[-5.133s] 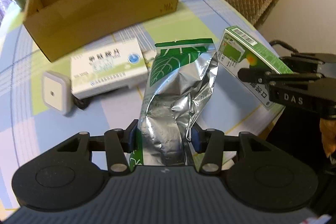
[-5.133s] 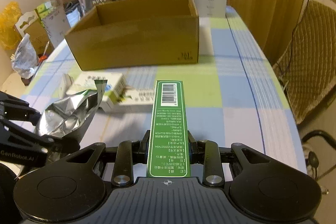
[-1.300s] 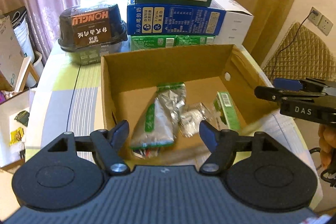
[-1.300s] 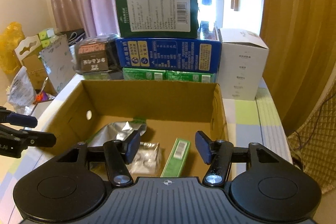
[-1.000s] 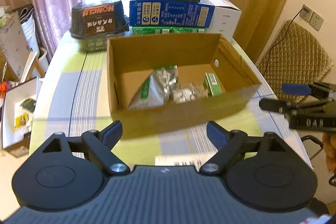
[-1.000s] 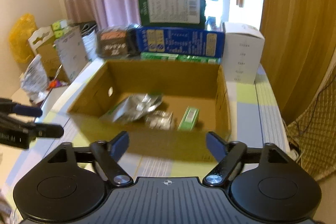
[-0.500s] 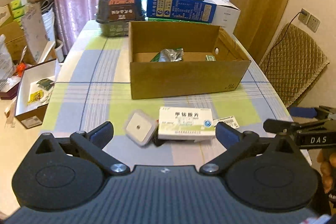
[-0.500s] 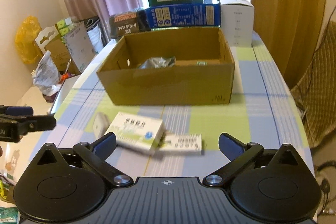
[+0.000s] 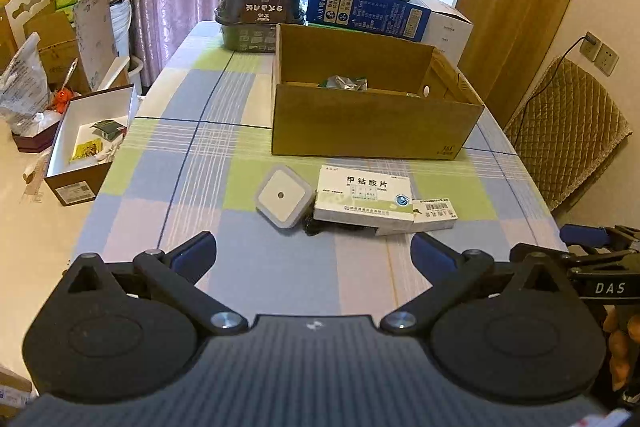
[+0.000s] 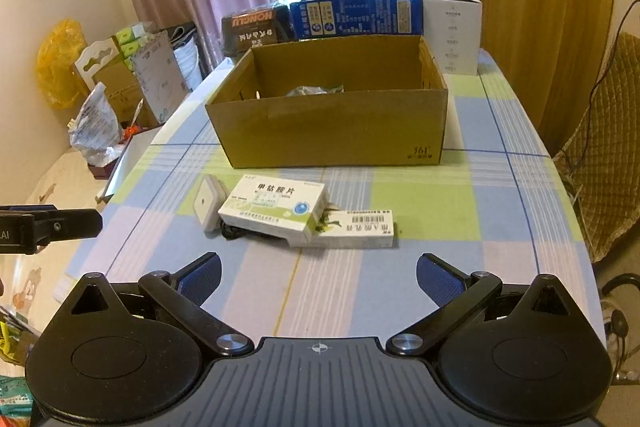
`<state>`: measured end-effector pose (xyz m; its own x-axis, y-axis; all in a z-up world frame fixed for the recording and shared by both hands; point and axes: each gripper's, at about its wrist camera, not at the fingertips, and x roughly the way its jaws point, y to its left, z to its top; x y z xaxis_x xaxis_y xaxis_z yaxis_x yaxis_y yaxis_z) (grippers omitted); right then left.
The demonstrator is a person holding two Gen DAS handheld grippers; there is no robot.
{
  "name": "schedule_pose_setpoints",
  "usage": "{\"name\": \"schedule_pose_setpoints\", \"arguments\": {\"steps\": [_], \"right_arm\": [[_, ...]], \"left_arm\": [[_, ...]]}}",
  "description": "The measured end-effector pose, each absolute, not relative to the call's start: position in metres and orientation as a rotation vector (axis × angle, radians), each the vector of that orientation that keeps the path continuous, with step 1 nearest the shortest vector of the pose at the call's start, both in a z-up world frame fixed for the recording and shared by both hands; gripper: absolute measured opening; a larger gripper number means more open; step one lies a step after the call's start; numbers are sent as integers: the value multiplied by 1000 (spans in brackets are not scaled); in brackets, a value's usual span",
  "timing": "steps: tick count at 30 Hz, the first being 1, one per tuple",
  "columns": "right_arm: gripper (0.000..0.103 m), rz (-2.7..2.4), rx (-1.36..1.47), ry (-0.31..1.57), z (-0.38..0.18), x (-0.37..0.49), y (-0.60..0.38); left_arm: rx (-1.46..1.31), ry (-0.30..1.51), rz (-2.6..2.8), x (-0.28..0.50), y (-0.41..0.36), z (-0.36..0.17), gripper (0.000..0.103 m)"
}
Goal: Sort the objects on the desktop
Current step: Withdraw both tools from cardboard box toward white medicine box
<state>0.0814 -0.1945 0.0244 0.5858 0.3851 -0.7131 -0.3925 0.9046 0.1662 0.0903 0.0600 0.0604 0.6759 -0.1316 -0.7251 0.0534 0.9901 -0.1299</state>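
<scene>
Your left gripper [image 9: 314,253] hangs spread and empty, back from the table [image 9: 280,267]. The square white device [image 9: 282,196], the white medicine box [image 9: 364,197] and the slim carton [image 10: 360,229] lie clustered before the cardboard box [image 10: 332,131], within easy reach. Your right gripper [image 10: 318,275] gapes empty too.

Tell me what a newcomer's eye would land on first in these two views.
First, the open cardboard box in the middle of the checked table, with a crumpled foil bag peeking over its rim. Next, the small cluster in front of it: a white medicine box lying partly over a narrower carton, with a square white plug-in gadget at its left. Both grippers, left and right, are wide open and empty.
</scene>
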Motion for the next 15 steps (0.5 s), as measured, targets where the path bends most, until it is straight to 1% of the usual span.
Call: {"name": "schedule_pose_setpoints", "arguments": {"steps": [15], "right_arm": [[101, 458, -13, 848, 19, 82, -194]], "left_arm": [[-61, 847, -84, 85, 58, 47, 102]]}}
